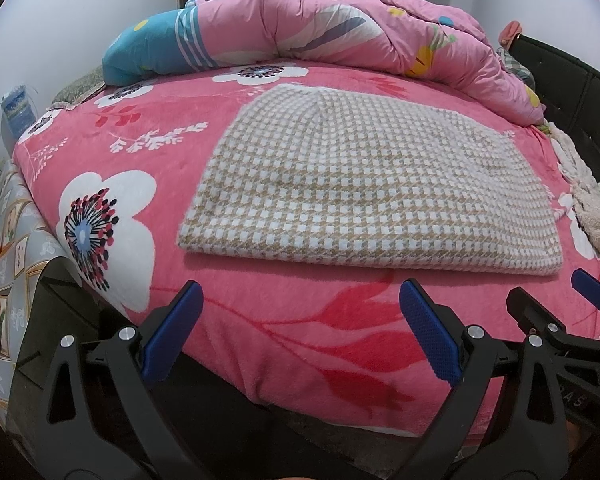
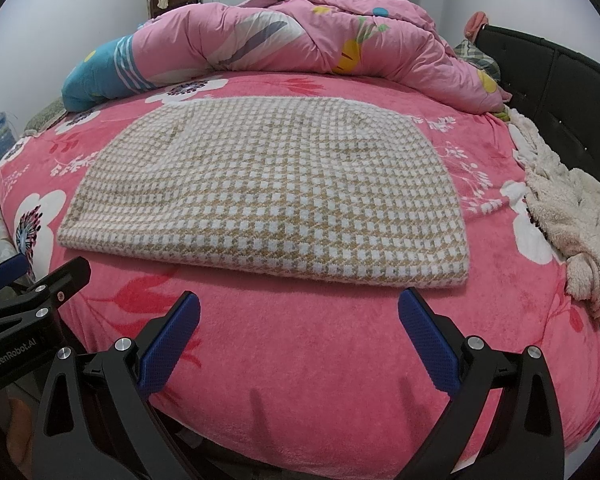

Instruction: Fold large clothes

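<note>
The checked garment [image 2: 260,192] looks like fuzzy knitted cloth, lying on a plush pink fleece blanket [image 2: 300,352]. The tongs [image 1: 300,328] are matt black plastic with textured blue pads [image 1: 428,336] and shiny metal pins.

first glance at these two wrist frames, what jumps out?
The tan-and-white checked garment, already folded into a flat rectangle, lies mid-bed on the bright pink floral blanket. Behind it, a crumpled pink quilt is heaped along the bed's far side, and a cream fleece is bunched at the right edge. Both the left gripper and right gripper hover open, short of the garment's near edge.
</note>
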`<action>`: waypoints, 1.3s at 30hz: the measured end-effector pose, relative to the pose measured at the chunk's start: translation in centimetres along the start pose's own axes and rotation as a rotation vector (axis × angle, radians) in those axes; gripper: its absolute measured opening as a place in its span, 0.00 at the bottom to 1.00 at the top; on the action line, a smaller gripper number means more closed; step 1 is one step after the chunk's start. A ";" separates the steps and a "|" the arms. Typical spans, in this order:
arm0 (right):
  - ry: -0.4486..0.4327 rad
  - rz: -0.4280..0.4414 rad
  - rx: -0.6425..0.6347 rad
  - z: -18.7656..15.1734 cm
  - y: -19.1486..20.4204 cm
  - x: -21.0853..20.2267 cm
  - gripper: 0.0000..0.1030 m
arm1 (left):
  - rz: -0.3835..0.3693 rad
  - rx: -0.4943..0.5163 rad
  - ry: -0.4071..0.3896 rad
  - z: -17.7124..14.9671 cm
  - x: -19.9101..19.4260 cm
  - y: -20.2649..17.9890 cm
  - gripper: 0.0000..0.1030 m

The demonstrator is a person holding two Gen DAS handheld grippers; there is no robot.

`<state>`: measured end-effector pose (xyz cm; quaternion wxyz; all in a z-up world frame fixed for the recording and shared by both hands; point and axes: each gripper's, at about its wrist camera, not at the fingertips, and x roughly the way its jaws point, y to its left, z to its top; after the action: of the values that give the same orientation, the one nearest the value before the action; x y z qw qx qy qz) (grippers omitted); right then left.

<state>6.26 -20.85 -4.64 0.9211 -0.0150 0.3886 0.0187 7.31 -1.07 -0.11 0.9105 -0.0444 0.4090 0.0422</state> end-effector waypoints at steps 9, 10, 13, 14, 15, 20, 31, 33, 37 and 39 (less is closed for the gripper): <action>0.000 0.004 -0.003 0.1 -0.1 0.0 0.94 | 0.002 0.002 -0.007 0.1 -0.2 -0.1 0.92; 0.000 0.003 -0.003 0.1 -0.1 0.0 0.94 | 0.002 0.001 -0.007 0.2 -0.2 -0.1 0.92; 0.000 0.003 -0.002 0.1 -0.1 0.0 0.94 | 0.002 0.001 -0.007 0.1 -0.2 0.0 0.92; 0.000 0.002 -0.001 0.1 -0.1 0.0 0.94 | 0.002 0.001 -0.007 0.1 -0.2 0.0 0.92; 0.000 0.002 -0.001 0.1 -0.1 0.0 0.94 | 0.001 0.002 -0.007 0.1 -0.2 0.0 0.92; 0.003 0.004 -0.004 0.1 -0.1 0.0 0.94 | 0.002 0.002 -0.007 0.1 -0.2 0.0 0.92; 0.003 0.005 -0.005 0.1 0.0 0.0 0.94 | 0.002 0.003 -0.007 0.1 -0.2 -0.1 0.92; 0.004 0.007 -0.005 0.1 0.0 0.1 0.94 | 0.002 0.002 -0.007 0.1 -0.2 -0.1 0.92; 0.004 0.008 -0.006 0.1 0.0 0.1 0.94 | 0.002 0.002 -0.007 0.1 -0.1 -0.1 0.92; 0.004 0.007 -0.005 0.1 0.0 0.1 0.94 | 0.002 0.002 -0.007 0.1 -0.2 -0.1 0.92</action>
<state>6.42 -20.83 -4.63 0.9202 -0.0161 0.3905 0.0232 7.26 -1.14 0.04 0.9119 -0.0429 0.4059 0.0426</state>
